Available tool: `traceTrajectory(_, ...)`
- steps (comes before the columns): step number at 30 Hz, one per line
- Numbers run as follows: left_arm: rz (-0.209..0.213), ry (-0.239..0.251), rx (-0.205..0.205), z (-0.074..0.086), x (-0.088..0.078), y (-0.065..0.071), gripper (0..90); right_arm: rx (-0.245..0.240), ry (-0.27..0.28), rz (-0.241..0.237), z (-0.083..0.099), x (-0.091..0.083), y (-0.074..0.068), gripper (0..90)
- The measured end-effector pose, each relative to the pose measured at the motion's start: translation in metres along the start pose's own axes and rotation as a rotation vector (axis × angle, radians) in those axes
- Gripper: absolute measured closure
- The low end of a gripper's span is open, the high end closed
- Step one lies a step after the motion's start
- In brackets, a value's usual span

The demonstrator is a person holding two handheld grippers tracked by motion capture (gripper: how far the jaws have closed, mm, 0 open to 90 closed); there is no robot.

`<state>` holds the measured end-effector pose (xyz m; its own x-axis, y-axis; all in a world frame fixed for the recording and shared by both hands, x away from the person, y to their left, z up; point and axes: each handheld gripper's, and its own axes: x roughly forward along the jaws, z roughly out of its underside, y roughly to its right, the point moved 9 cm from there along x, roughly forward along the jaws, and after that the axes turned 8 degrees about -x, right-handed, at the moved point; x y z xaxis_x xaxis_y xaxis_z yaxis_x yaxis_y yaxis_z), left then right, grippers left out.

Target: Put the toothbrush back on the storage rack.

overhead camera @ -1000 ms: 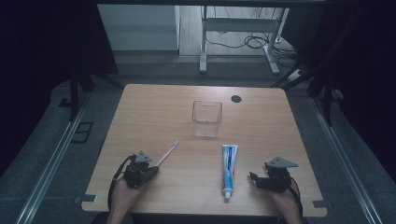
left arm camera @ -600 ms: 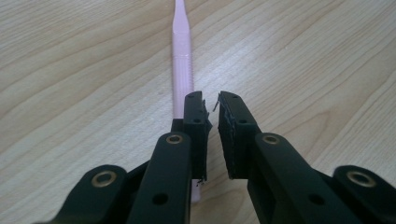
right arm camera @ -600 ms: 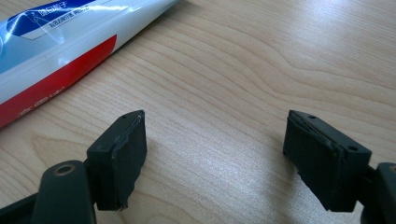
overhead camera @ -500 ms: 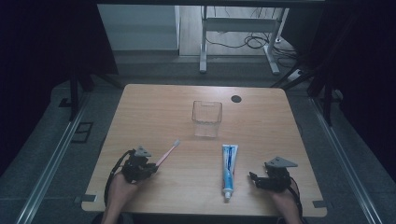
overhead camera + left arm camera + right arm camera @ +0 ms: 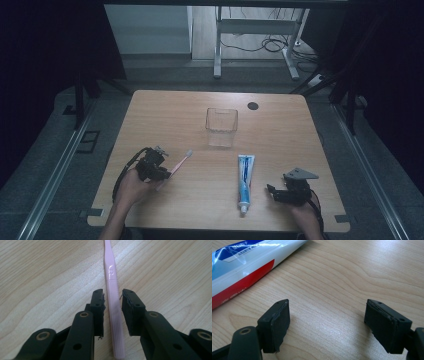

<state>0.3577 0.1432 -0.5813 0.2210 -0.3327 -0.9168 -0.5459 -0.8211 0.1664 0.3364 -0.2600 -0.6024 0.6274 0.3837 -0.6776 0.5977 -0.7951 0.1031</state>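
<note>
Left gripper (image 5: 112,296) had just been opening, jaws now slightly apart around the pink toothbrush (image 5: 111,282), which lay released on the table (image 5: 170,125) at lower left; right gripper (image 5: 327,315) gaped wide beside the toothpaste (image 5: 242,267).

The place looked like a lab or test room set up for recording rather than a home. A plain wooden table (image 5: 280,125) stood alone on grey carpet (image 5: 55,165), closed in on both sides by black curtains (image 5: 45,55) and dark frame legs (image 5: 80,95). Metal rails (image 5: 55,180) ran along the floor beside it. Behind stood the white metal legs of a second table (image 5: 218,45), with loose cables (image 5: 260,45) trailing over a pale floor. The table had a round cable hole (image 5: 253,105) and notches cut into its near edge.
</note>
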Motion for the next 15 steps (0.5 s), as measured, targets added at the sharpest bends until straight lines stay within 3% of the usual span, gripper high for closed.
traceTrajectory(6, 0.004, -0.058, 0.006, -0.009, 0.005, 0.0, 70.5, 0.001, -0.001, 0.0, 0.0, 0.0, 0.0, 20.3)
traceTrajectory(13, -0.022, -0.157, 0.015, -0.024, 0.012, 0.0, 68.6, 0.0, 0.0, 0.001, 0.0, 0.0, 0.0, 20.3)
traceTrajectory(15, -0.024, -0.165, 0.014, -0.026, 0.013, 0.0, 68.6, 0.0, 0.0, 0.001, 0.0, 0.0, 0.0, 20.3)
